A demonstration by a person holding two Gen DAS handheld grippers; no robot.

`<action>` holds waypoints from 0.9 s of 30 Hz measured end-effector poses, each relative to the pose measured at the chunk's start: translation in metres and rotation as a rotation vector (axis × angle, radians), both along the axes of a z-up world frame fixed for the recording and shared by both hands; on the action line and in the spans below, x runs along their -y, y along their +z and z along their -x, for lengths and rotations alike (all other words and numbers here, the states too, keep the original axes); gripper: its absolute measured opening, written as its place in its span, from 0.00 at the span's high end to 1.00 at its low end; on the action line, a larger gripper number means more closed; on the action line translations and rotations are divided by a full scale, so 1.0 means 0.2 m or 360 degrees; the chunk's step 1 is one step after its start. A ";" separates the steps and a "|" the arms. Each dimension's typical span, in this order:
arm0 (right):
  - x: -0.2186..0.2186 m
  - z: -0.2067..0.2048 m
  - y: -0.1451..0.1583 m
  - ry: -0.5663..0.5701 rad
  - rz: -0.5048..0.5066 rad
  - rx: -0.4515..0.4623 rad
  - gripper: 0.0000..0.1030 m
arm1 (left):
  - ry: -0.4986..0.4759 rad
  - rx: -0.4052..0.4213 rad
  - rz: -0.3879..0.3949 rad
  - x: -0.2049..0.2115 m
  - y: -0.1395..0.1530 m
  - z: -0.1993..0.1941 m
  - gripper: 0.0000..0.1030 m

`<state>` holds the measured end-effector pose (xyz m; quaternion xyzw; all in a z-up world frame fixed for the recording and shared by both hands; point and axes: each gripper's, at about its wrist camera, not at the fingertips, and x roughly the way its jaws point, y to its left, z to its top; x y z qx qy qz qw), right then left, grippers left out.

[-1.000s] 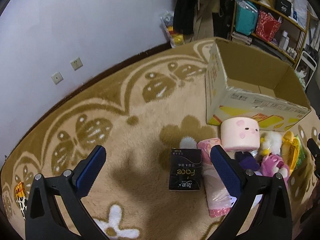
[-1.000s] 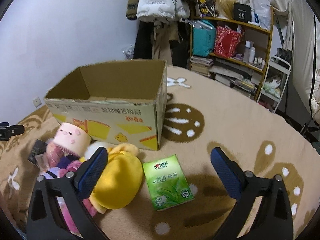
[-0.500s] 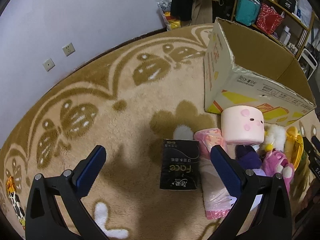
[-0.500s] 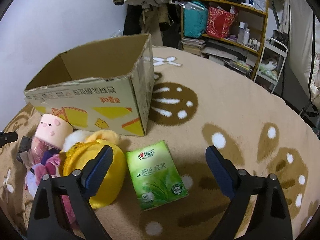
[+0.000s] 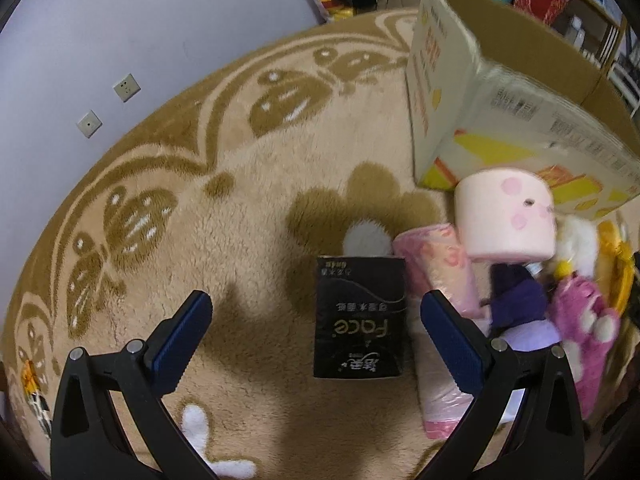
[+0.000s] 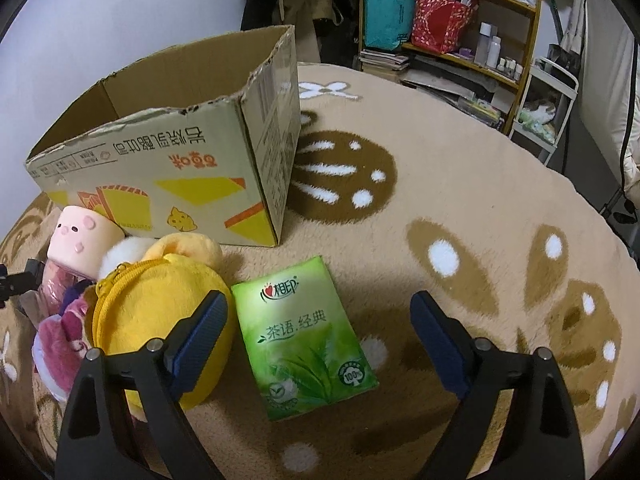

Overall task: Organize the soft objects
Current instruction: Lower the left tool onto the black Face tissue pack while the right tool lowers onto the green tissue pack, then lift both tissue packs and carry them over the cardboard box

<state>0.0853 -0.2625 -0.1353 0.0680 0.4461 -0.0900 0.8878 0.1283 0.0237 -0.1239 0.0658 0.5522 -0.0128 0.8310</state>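
Plush toys point(image 5: 576, 312) blur together behind the left claw point(image 5: 316, 320).

Tissue pack point(image 6: 304, 340) lies right of the plush pouch point(image 6: 160, 320), before the box point(image 6: 180, 172).

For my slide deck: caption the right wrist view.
Open right hand-held gripper poised over a green tissue pack beside a yellow plush and cardboard box.

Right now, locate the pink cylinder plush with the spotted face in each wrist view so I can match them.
Left wrist: the pink cylinder plush sits right of centre, atop the toy pile.
Right wrist: it lies at the far left edge, mid-height.
Shared landmark: the cardboard box stands directly behind the plush in both views.
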 end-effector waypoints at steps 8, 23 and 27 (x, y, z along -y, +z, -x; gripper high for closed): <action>0.01 -0.04 -0.06 0.0013 -0.0048 -0.0067 0.20 | -0.0003 -0.0060 0.0010 0.00 -0.06 -0.03 0.00; 0.00 -0.03 -0.05 0.0038 -0.0053 -0.0041 0.44 | -0.0010 -0.0103 0.0191 -0.01 -0.07 -0.04 0.32; -0.01 -0.01 -0.03 0.0040 -0.0039 -0.0009 0.45 | 0.0031 -0.0143 0.0255 -0.02 -0.08 -0.03 0.56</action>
